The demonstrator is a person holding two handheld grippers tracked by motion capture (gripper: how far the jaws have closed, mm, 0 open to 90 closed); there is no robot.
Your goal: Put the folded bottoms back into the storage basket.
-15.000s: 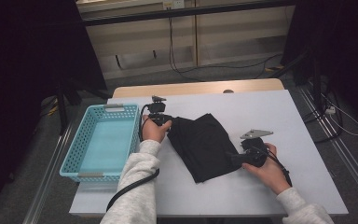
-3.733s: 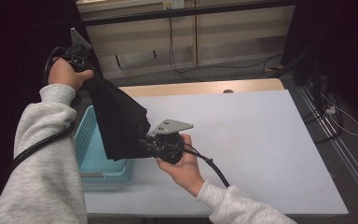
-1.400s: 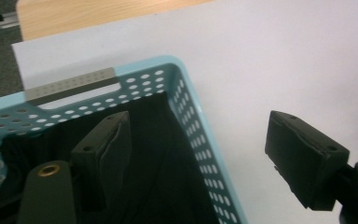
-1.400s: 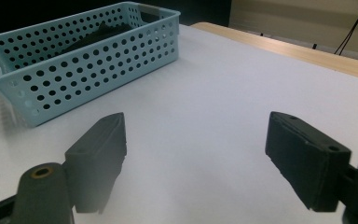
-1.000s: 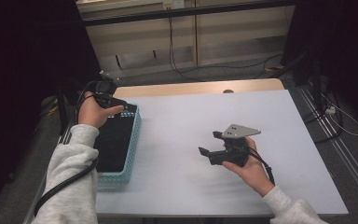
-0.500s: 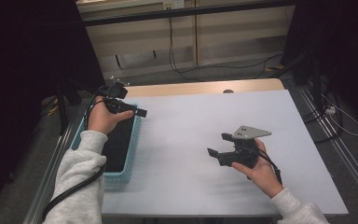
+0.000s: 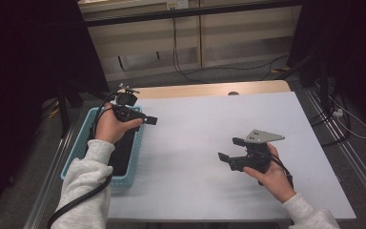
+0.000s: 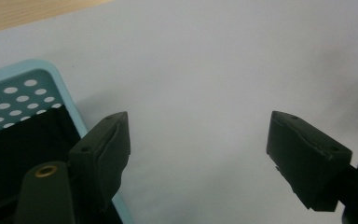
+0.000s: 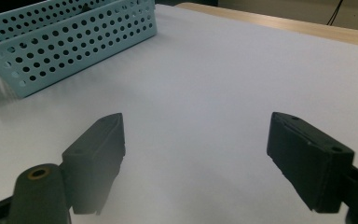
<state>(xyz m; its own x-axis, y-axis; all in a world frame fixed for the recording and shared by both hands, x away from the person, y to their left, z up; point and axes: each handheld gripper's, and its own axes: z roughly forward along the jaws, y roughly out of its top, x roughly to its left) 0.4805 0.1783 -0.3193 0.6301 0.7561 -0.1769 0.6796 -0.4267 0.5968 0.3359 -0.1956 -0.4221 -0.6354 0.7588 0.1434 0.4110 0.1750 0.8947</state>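
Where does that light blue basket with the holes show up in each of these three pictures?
High view: the blue basket sits at the table's left edge, a dark cloth inside it.
Left gripper view: its corner shows at the far left, beside the left jaw.
Right gripper view: its perforated wall runs across the upper left.
Shared landmark: the white tabletop beside the basket.

Basket (image 7: 78,164) at table (image 7: 209,138) left edge; cloth (image 7: 124,155) inside basket. Left gripper (image 7: 147,120) above basket's right rim. Right gripper (image 7: 228,150) over table, right of centre, well apart from basket.
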